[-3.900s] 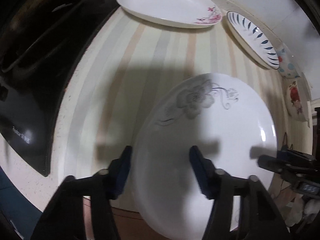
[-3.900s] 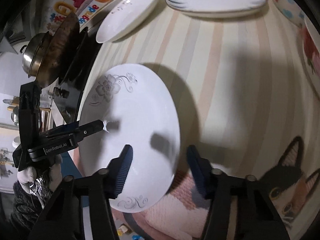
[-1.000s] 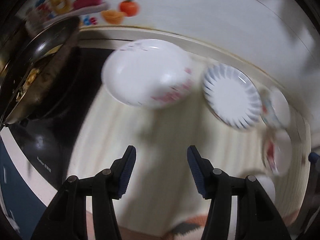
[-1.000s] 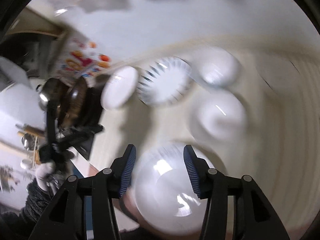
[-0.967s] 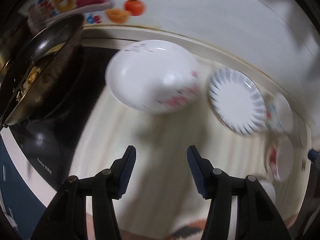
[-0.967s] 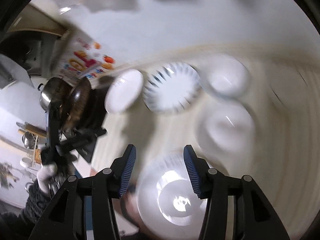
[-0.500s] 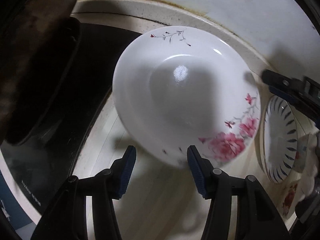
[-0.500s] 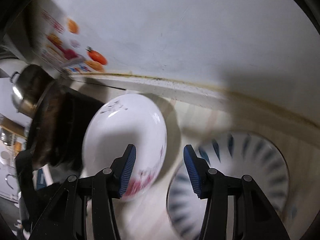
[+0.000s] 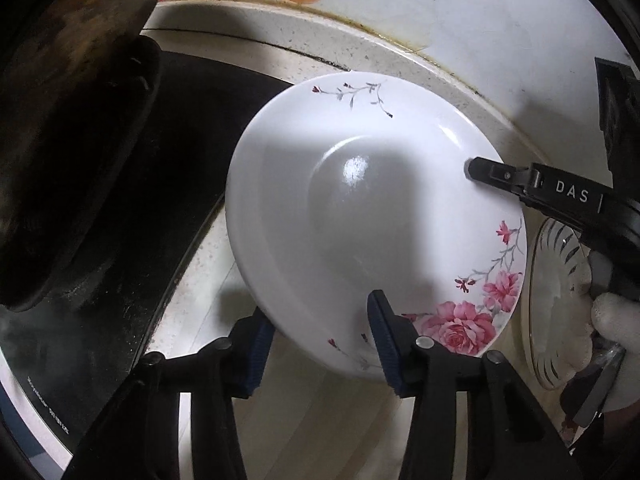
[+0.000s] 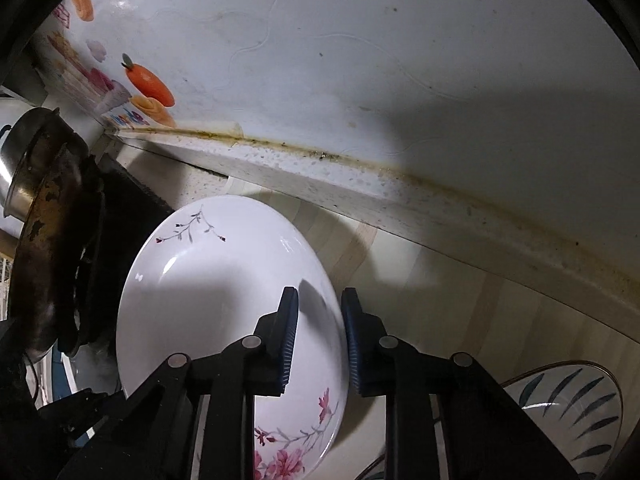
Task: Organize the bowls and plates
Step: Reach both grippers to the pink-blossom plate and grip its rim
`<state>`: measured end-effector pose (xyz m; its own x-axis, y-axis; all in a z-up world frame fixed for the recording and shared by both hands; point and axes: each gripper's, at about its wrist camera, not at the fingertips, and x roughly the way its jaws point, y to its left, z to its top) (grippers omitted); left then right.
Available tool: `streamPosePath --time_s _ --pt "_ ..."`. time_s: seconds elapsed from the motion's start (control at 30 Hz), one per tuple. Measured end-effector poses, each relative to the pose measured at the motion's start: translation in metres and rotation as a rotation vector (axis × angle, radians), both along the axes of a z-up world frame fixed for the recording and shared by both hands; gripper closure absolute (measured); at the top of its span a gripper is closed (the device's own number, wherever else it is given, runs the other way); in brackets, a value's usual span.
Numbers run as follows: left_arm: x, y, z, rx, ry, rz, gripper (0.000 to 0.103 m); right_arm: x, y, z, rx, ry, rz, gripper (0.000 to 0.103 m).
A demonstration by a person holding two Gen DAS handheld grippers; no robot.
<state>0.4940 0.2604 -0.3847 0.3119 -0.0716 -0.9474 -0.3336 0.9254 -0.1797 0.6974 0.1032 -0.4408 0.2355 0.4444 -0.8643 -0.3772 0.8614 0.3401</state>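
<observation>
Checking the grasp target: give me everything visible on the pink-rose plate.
The pink-rose plate is glossy white, ceramic-looking, deep-welled, with pink roses on one rim and a thin grey sprig opposite. It lies on the striped counter beside the black stove. The left tool straddles its near rim; the right tool has been closing over its rim. Whether the pads press is unclear.

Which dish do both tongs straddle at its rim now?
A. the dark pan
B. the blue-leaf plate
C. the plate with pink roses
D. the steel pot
C: the right tongs have the rim of the rose plate between their pads, and the left tongs straddle its near edge; the blue-leaf plate lies untouched beside it.
</observation>
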Motion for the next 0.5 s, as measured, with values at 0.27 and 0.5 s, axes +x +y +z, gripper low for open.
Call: streamPosePath --time_s 0.27,0.5 --pt "-0.015 0.003 0.005 -0.014 -0.004 -0.025 0.06 -0.029 -0.015 0.014 -0.002 -0.006 0.028 0.08" --pt "-0.029 0.01 0.022 -0.037 -0.045 -0.032 0.06 -0.061 -0.027 0.033 -0.026 -0.041 0.043 0.08"
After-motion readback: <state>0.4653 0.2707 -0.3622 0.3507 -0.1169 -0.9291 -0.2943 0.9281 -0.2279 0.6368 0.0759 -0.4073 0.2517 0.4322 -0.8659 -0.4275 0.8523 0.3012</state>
